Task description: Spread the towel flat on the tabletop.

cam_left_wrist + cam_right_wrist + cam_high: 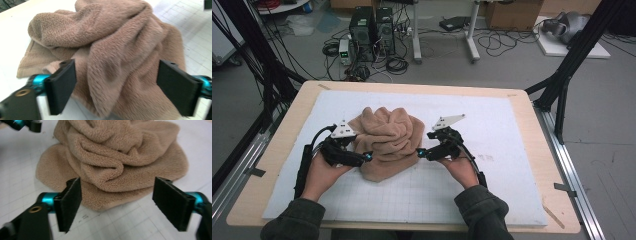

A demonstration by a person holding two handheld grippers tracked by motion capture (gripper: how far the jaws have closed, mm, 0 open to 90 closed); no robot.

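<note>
**Item: crumpled towel, two hand-held grippers, white grid mat on wooden table**

**Risks, left to right**
- Left gripper [368, 156]: its jaws stand spread with thick folds of the brown towel [387, 140] between them, pads not pressing. Judged risk: closing here would probably take several bunched layers at once, not one edge, so a lift would raise a lump and not open the cloth.
- Towel: heaped and twisted, its corners buried. Judged risk: pulling from both sides on unrelated folds could tighten the twist or drag the whole heap across the mat [512, 150].
- Right gripper [419, 152]: jaws likewise spread, the towel's near rim just ahead of them and low against the mat. Judged risk: a shallow bite on this thin rim may slip off the plush pile; a low approach may scrape the pads on the mat.

**Position of towel**
- Lies on the mat left of the table's centre, between the two grippers.
- Left gripper sits at the towel's near-left side, tips at its edge.
- Right gripper sits at its near-right side, tips just beside the edge, whether touching cannot be told.
</note>
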